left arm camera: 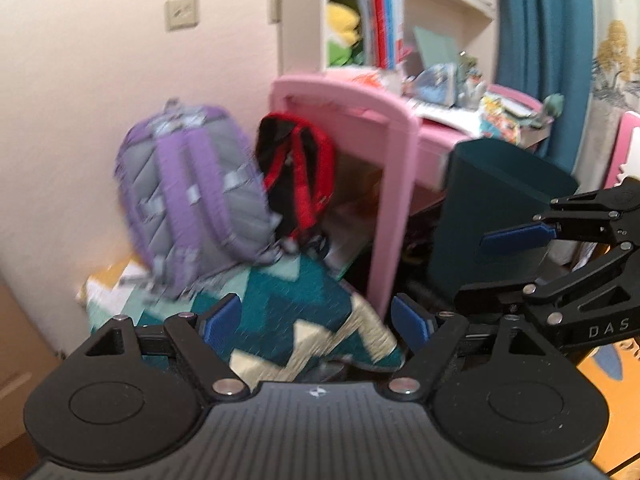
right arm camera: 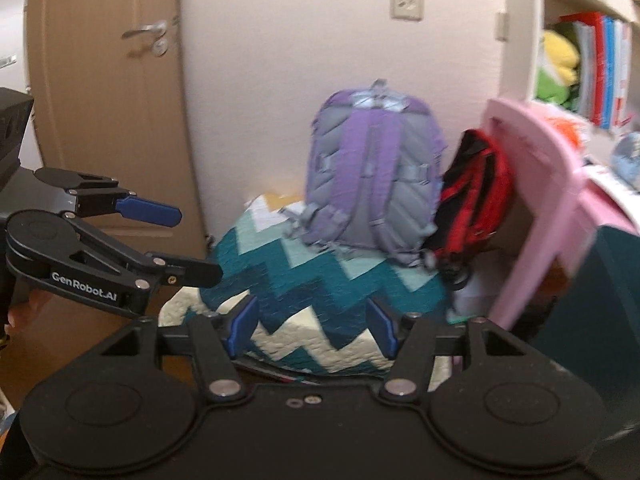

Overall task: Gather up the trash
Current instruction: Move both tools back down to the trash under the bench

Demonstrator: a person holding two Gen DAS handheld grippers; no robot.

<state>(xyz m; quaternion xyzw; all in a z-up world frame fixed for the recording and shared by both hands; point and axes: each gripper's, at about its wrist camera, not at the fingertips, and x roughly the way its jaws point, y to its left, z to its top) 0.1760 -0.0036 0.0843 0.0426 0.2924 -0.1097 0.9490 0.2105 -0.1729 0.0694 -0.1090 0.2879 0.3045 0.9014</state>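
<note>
Left wrist view has our left claw (left arm camera: 316, 320) gaping with nothing in it, low centre, over a zigzag quilt (left arm camera: 304, 300). Right claw (right arm camera: 314, 328) is spread and empty too. Honestly we can't spot any trash yet, so where it lies is anyone's guess. We'd slow down, scan the floor near the pink counter (left arm camera: 384, 120) and backpack (left arm camera: 192, 196), and hold off closing until something is squarely between the pads. Everything's smeared, and the floor under the quilt is hidden.
</note>
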